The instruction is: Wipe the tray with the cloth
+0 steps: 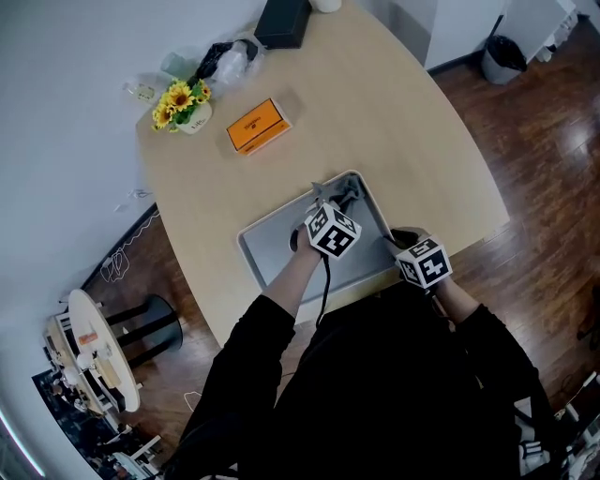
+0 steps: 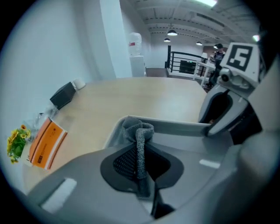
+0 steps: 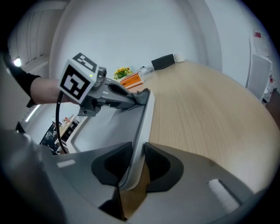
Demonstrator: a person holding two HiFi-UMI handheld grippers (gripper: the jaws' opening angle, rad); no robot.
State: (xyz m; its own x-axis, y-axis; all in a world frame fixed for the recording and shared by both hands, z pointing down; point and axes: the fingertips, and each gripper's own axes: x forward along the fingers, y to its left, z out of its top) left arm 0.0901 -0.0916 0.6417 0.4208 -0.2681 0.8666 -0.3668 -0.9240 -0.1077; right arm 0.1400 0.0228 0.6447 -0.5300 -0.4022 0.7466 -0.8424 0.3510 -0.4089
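A grey tray [image 1: 277, 246] lies at the near edge of the light wooden table [image 1: 375, 103]. My left gripper [image 1: 337, 199] is shut on a grey cloth [image 2: 139, 131], which hangs bunched from its tips at the tray's far right corner. In the right gripper view the cloth [image 3: 141, 97] presses against the rim there. My right gripper [image 1: 394, 240] sits at the tray's right side; its jaws straddle the rim [image 3: 146, 118], one pad against each face. It shows at the right of the left gripper view [image 2: 214, 127].
An orange box [image 1: 257, 126], a small pot of sunflowers [image 1: 183, 103], a crumpled bag [image 1: 230, 61] and a black box [image 1: 283, 21] stand at the table's far left. A black stool [image 1: 150, 323] and a bin [image 1: 504, 58] are on the floor.
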